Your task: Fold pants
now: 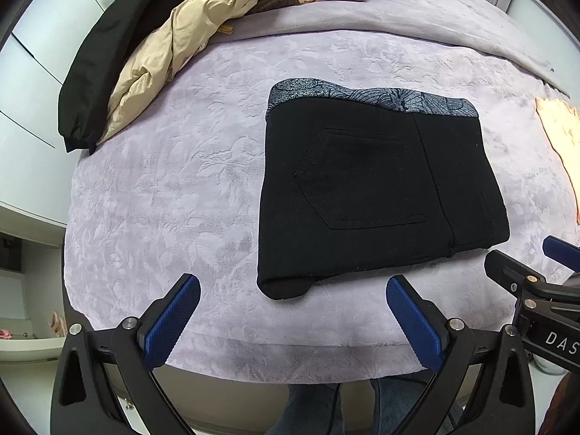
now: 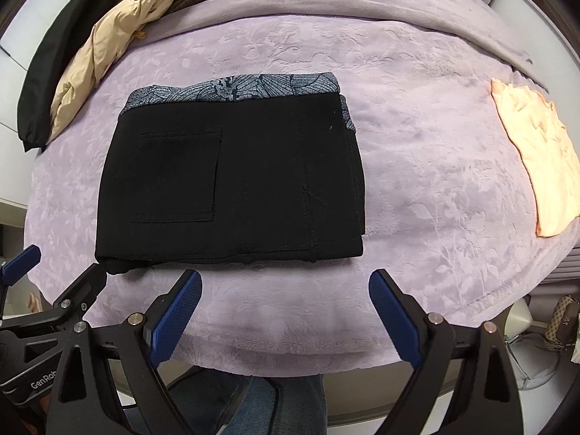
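Black pants (image 2: 228, 181) lay folded into a flat rectangle mid-bed on the lilac blanket (image 2: 417, 181). Left tongs (image 1: 293, 311) and right tongs (image 2: 284, 306) hovered near its front edge, both spread apart, empty.

Black pants (image 2: 232, 177), folded into a flat rectangle, patch pocket up, grey floral lining showing along the far edge
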`<move>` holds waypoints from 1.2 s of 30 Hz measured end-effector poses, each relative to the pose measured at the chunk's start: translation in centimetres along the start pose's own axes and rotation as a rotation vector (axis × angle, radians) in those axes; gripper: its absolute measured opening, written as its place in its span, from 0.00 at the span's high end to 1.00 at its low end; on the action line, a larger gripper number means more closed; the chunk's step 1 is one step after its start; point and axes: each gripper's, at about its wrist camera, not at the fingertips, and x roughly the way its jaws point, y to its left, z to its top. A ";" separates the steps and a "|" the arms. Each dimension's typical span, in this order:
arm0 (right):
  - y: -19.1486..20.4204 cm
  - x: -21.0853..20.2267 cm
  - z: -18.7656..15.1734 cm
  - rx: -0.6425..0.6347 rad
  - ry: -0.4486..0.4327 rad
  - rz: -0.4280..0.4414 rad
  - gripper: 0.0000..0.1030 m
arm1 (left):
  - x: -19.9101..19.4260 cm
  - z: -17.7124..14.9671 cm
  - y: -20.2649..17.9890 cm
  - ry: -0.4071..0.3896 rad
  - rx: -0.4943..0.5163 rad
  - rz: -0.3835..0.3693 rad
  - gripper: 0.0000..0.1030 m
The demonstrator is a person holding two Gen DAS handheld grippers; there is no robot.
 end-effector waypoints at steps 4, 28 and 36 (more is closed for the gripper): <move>0.0 -0.1 0.0 0.004 -0.010 -0.008 0.08 | -0.1 -0.1 -0.1 -0.003 0.009 0.002 0.00; 0.3 0.0 0.5 0.011 -0.004 -0.022 0.08 | 0.1 -0.2 0.1 0.002 0.013 -0.006 0.00; 0.3 0.1 0.5 0.010 0.000 -0.030 0.08 | 0.4 0.0 0.0 0.017 0.018 -0.002 0.00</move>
